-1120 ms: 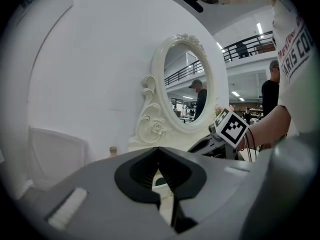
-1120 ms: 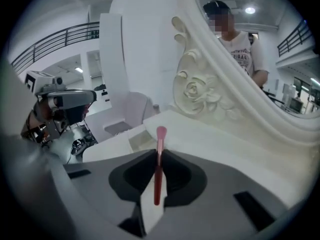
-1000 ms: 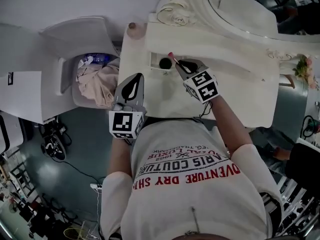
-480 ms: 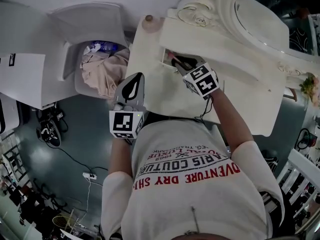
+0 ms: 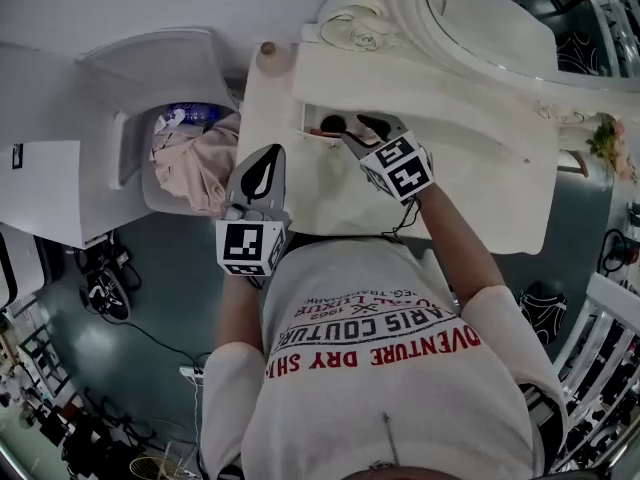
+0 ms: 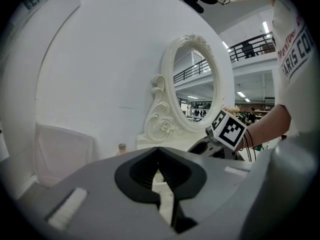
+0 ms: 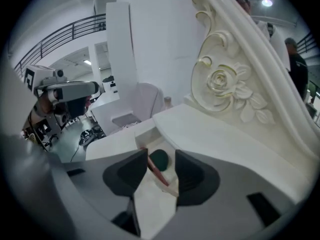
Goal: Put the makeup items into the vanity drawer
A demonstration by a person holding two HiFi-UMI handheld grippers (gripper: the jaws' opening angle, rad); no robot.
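Released a moment ago, the slim pink makeup stick (image 7: 158, 174) is now seen lying in the open vanity drawer (image 7: 144, 135), just beside a dark round item (image 7: 160, 158). The right tongs (image 7: 159, 166), which pinched it a second ago, have just been opening and stand apart above it. The left tongs (image 6: 159, 176) are clenched on nothing over the desk's (image 5: 300, 200) near edge. "VENTURE DRY" can be read on the shirt (image 5: 380, 353).

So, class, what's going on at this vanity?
A person with a gripper in each hand is putting makeup into the open drawer of the white vanity. The right gripper hangs over the drawer, its jaws just opened. A slim pink stick lies below them beside a dark round item, ungripped. The left gripper is shut and empty, near the person's body.
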